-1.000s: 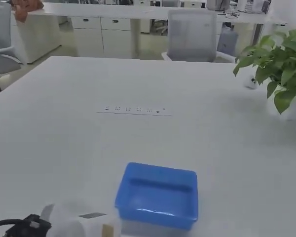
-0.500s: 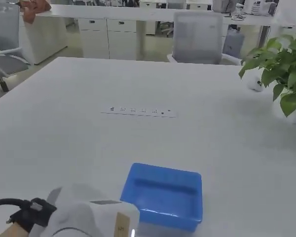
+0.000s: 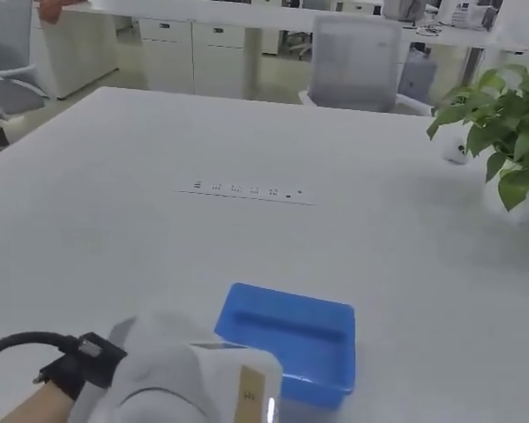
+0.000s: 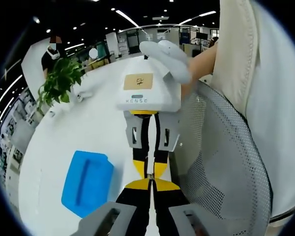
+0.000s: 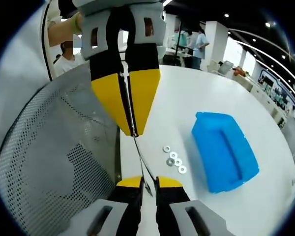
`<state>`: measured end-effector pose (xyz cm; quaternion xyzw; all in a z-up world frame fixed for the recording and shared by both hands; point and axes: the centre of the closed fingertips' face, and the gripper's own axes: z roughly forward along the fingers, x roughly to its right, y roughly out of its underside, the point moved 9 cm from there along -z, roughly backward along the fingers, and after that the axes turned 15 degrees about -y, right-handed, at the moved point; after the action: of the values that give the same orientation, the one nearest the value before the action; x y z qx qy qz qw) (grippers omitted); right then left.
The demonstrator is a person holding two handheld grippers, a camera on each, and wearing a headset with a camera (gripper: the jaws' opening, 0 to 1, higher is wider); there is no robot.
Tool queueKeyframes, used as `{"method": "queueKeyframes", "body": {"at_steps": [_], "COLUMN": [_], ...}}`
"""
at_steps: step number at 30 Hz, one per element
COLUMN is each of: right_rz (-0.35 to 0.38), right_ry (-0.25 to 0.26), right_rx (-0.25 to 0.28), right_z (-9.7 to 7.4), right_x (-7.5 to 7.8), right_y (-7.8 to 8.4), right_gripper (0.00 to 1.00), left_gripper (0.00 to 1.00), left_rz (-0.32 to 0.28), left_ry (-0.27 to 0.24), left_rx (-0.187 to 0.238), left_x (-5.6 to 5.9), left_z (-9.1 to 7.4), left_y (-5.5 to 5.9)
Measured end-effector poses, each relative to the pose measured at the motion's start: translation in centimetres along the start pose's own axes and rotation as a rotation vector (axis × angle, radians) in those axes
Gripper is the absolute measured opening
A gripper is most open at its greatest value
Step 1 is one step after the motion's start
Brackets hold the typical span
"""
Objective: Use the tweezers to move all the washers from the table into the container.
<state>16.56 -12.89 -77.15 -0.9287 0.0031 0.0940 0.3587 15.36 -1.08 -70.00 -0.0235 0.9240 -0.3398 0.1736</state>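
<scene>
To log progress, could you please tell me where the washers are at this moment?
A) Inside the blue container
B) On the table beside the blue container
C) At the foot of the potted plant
B: the right gripper view shows the washers clustered on the table, just outside the blue container.

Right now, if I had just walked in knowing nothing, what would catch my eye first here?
Probably the two yellow-tipped tools meeting nose to nose. In the right gripper view, the left hand-held gripper pinches thin tweezers that reach down to the right hand-held gripper. Next comes the bright blue container on the white table, with four small washers lying just outside it.
</scene>
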Motion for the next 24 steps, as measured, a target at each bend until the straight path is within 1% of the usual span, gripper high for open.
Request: {"method": "queueKeyframes", "body": {"at_steps": [5, 9, 12, 13, 15, 18, 22, 24], "right_rz": [-0.007, -0.021, -0.022, -0.020, -0.022, -0.029, -0.037, -0.028], "right_ry": [0.007, 0.008, 0.023, 0.024, 0.029, 0.040, 0.071, 0.088], "right_rx": [0.009, 0.006, 0.012, 0.017, 0.030, 0.037, 0.074, 0.092], "right_z": [0.1, 0.5, 0.8, 0.8, 1.0, 0.9, 0.7, 0.6], "right_x": [0.0, 0.0, 0.4, 0.5, 0.9, 1.4, 2.3, 2.7], "right_y": [0.0, -0.6, -1.0, -1.2, -1.6, -2.1, -2.6, -2.9], "right_gripper": [0.05, 0.04, 0.04, 0.04, 0.04, 0.04, 0.04, 0.05], "left_gripper": [0.00, 0.00, 0.00, 0.00, 0.00, 0.00, 0.00, 0.00], "left_rz": [0.003, 0.018, 0.063, 0.060, 0.053, 0.051, 0.043, 0.043], "left_ry": [0.002, -0.002, -0.018, -0.018, -0.025, -0.044, -0.069, -0.083], "left_rx": [0.000, -0.002, -0.031, -0.030, -0.029, -0.041, -0.050, -0.059], "left_x": [-0.4, -0.5, -0.8, -0.9, -1.4, -2.1, -2.9, -3.2], "left_z": [0.1, -0.2, -0.4, -0.5, -0.7, -1.1, -1.7, -1.9], "left_y": [0.1, 0.2, 0.2, 0.2, 0.2, 0.5, 0.8, 1.0]}}
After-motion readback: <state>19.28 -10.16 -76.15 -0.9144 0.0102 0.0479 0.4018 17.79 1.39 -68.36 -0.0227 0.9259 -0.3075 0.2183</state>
